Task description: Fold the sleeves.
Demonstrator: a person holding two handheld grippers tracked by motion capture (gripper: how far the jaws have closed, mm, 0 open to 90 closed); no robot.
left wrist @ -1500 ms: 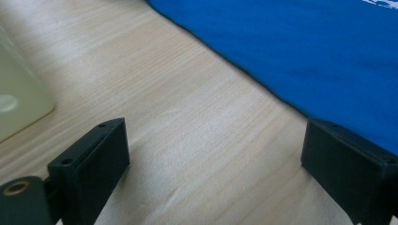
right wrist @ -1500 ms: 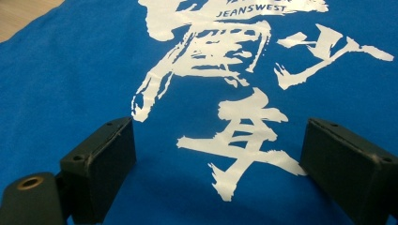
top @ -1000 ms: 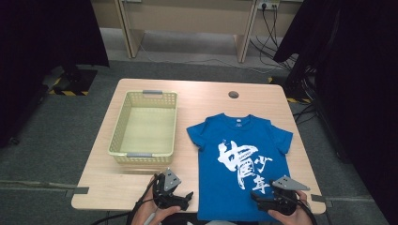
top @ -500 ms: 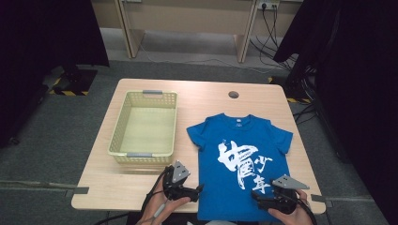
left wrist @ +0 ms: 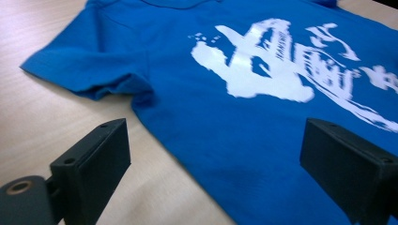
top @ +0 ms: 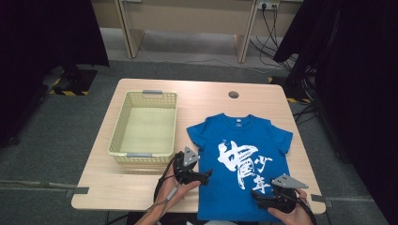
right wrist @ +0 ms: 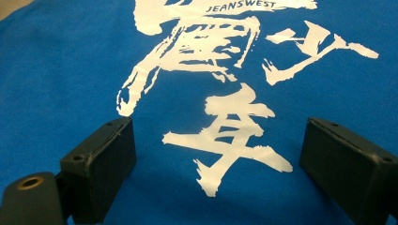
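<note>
Looking down from the high view, I see the blue T-shirt point(top: 241, 164) lying flat at lower centre-right of the table point(top: 206, 101), beside the yellow basket point(top: 145, 124). My left gripper point(top: 204, 176) sits at its left edge, my right gripper point(top: 258, 200) over its hem. Left gripper view: jaws wide apart over the shirt's side edge below the sleeve point(left wrist: 94, 70), gripping nothing. Right gripper view: jaws spread above the white print point(right wrist: 225, 108), empty.
</note>
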